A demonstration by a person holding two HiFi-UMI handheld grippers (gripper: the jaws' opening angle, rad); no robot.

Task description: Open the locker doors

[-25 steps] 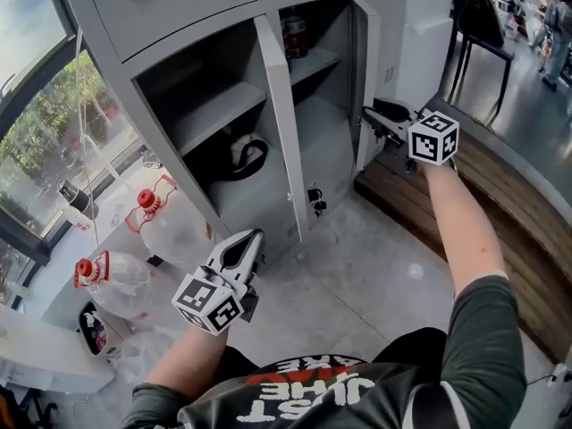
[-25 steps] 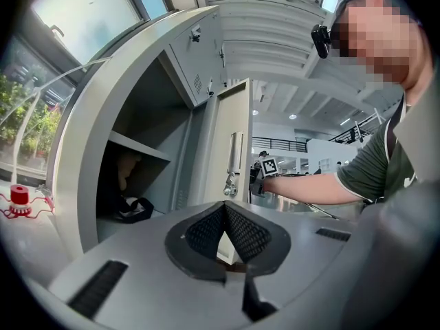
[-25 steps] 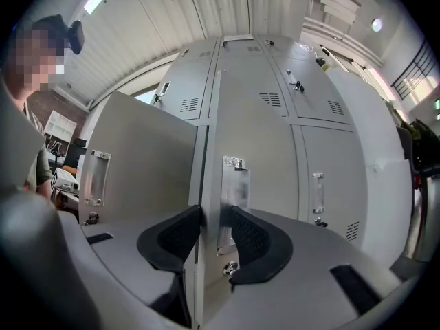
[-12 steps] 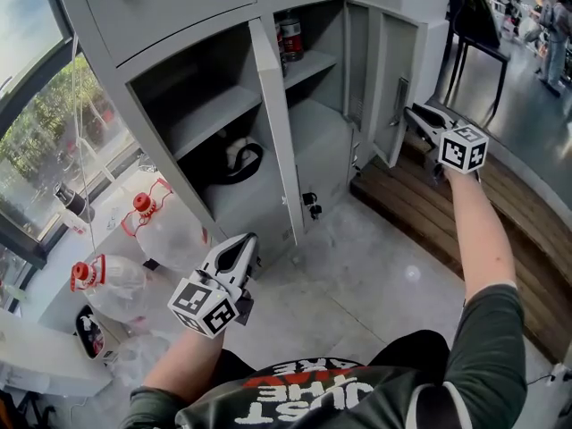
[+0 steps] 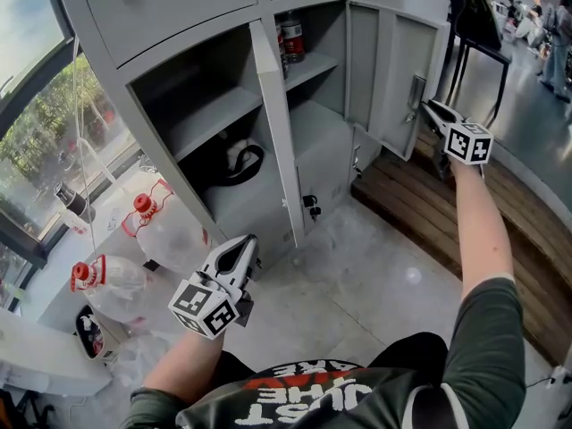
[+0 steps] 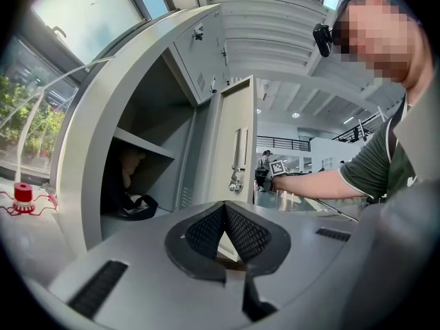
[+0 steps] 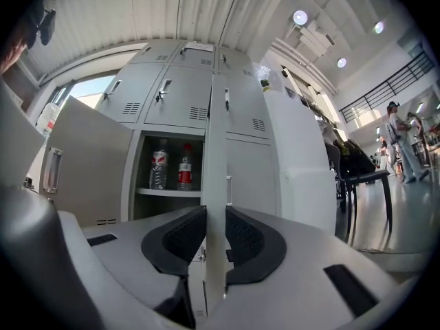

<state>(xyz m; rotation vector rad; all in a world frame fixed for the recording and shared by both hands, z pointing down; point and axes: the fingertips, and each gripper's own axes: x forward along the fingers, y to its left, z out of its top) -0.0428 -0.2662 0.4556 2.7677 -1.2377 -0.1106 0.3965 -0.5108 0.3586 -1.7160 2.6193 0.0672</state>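
Right locker door (image 5: 391,74) standing open off the locker bank (image 5: 170,7), long axis upright, free edge pointing away from the bank, right gripper (image 5: 431,107) clamped on that edge, jaws just been closing onto it, left gripper (image 5: 248,243) low before the bank, jaws together, empty

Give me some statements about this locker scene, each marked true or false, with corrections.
The right gripper is empty. False: its jaws, which have just been closing, clamp the edge of the right locker door.
Two bottles stand on a shelf in the right locker. True.
The left gripper grips the left locker door. False: it is shut on nothing, apart from that door.
In the head view, two clear jugs with red caps show left of the left gripper. True.
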